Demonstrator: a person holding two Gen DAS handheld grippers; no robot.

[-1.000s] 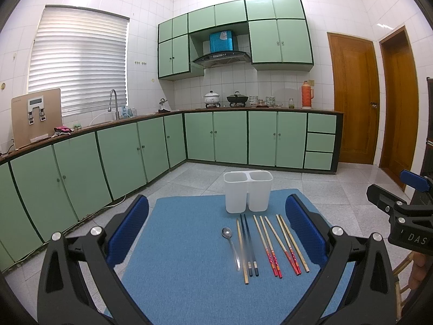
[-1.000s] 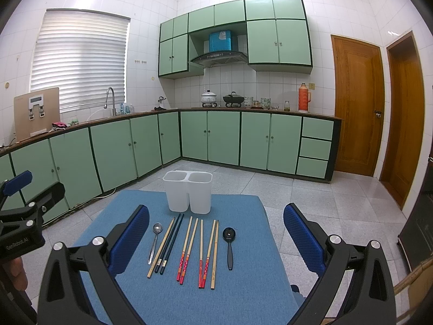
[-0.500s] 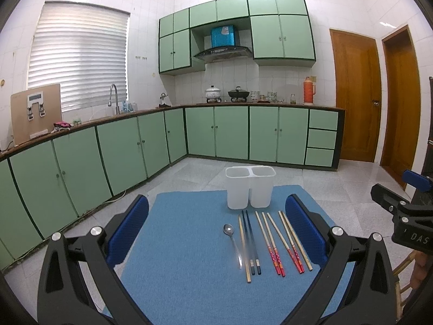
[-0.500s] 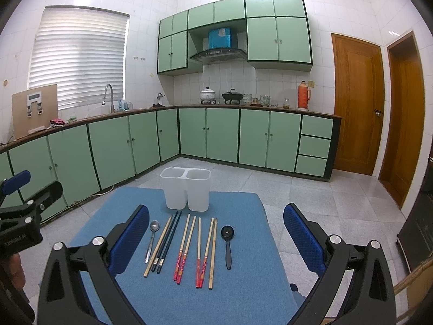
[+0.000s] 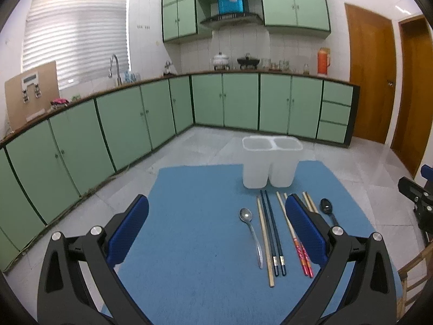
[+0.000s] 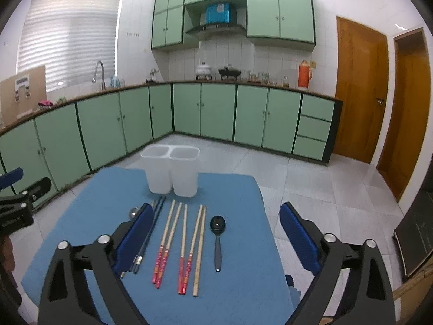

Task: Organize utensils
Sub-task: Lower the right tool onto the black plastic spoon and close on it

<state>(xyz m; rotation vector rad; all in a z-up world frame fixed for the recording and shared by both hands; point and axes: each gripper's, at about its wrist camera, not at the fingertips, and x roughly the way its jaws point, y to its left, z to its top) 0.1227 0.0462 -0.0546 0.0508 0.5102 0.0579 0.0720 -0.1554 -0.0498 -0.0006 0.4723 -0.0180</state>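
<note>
On the blue table (image 6: pixel 238 292), nothing's sorted yet: white holder (image 6: pixel 171 173) looks empty, chopsticks (image 6: pixel 173 241) and spoons (image 6: pixel 217 241) untouched, both my claws (image 5: pixel 216 233) (image 6: pixel 213 241) spread wide, holding nothing.

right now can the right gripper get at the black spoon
Probably yes: the right gripper has its jaws open, the black spoon lies flat between them on the blue mat, nothing covering it.

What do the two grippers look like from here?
Both match: the left gripper and right gripper have black skeletal plastic frames with triangular cutouts, silver screws at the joints and blue textured pads. The left one's side carries small white lettering. No cables show.
</note>
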